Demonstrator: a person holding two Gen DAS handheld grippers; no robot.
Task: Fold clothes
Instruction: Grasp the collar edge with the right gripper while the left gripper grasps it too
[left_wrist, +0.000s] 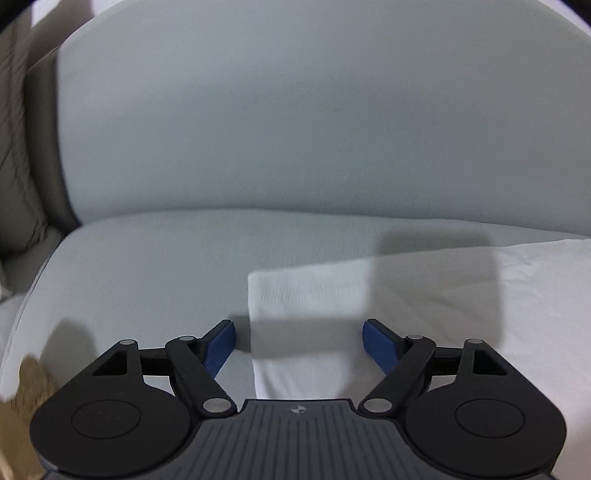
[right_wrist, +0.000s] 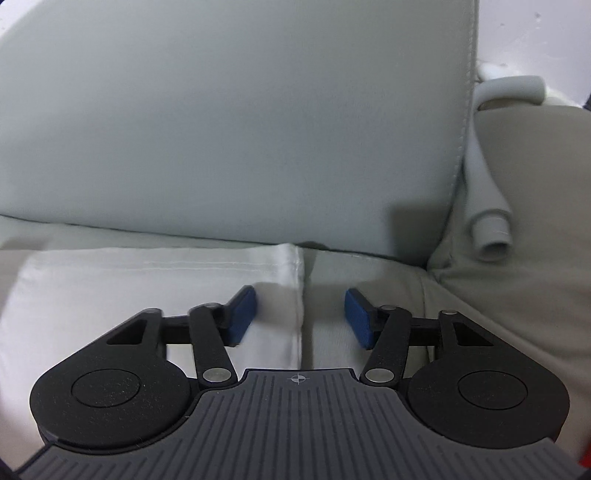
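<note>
A white folded garment (left_wrist: 424, 295) lies flat on a pale grey sofa seat (left_wrist: 147, 266). In the left wrist view my left gripper (left_wrist: 299, 338) hovers over the garment's left edge, jaws wide apart, with the cloth edge running between the blue pads and neither pad pressing it. In the right wrist view the same white garment (right_wrist: 155, 280) fills the left half. My right gripper (right_wrist: 300, 314) stands open over its right edge, the hem passing between the pads untouched.
The sofa backrest (left_wrist: 295, 129) rises just behind the garment. A beige cushion (right_wrist: 524, 258) lies at the right with a grey hose (right_wrist: 487, 221) over it. Brownish cushions (left_wrist: 18, 166) sit at the far left.
</note>
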